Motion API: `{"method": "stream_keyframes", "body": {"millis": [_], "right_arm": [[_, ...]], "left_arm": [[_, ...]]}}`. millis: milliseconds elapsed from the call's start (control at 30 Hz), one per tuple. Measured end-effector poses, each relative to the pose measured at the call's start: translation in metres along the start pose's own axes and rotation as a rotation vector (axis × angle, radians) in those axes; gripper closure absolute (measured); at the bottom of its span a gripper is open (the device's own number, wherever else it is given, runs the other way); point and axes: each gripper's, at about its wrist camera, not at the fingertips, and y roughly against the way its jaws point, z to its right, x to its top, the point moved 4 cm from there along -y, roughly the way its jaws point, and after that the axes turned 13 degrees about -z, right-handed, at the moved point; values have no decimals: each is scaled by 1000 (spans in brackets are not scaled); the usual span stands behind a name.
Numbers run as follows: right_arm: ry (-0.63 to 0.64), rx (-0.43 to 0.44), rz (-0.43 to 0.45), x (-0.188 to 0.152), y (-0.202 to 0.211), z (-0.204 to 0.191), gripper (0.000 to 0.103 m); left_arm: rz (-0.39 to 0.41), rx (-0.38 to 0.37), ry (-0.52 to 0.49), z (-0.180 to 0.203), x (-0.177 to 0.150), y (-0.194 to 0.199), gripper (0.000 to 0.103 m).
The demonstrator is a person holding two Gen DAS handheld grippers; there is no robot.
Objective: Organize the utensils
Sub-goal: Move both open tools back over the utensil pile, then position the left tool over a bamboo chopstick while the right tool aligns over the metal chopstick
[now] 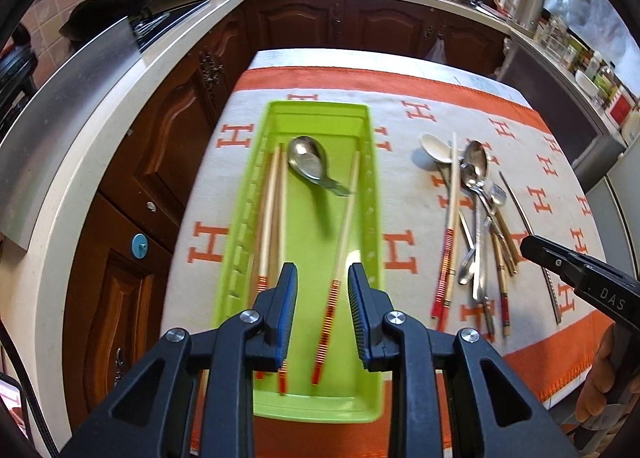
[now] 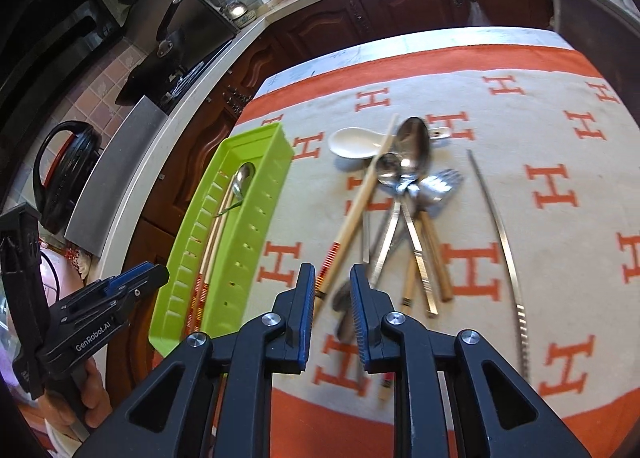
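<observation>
A lime green tray [image 1: 370, 193] lies on the table and holds several chopsticks [image 1: 272, 209] and a metal soup spoon [image 1: 308, 159]. My left gripper [image 1: 322, 278] is open and empty above the tray's near end, over a red-banded chopstick [image 1: 340, 258]. A pile of utensils [image 2: 412, 193] lies to the tray's right: a white ceramic spoon [image 2: 352, 141], metal spoons, a fork, chopsticks and a long metal skewer [image 2: 504, 242]. My right gripper [image 2: 331, 278] is open and empty just above the pile's near end. The tray also shows in the right wrist view [image 2: 248, 225].
An orange and white tablecloth [image 2: 560, 137] with H letters covers the table. Dark wooden cabinets [image 1: 320, 21] and a pale countertop [image 1: 120, 105] run along the left and far sides. A pot and a kettle stand on the counter.
</observation>
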Motion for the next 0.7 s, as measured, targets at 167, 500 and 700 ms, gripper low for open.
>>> {"method": "stream_keyframes", "body": {"millis": [167, 500, 700], "right_arm": [[-22, -9, 19, -10, 15, 22, 85], [-51, -28, 37, -15, 33, 60, 85], [-64, -19, 37, -10, 32, 75, 85]], "left_arm": [[-7, -12, -38, 26, 0, 0, 78], [-42, -61, -110, 73, 14, -16, 78], [-67, -87, -132, 92, 39, -39, 78]]}}
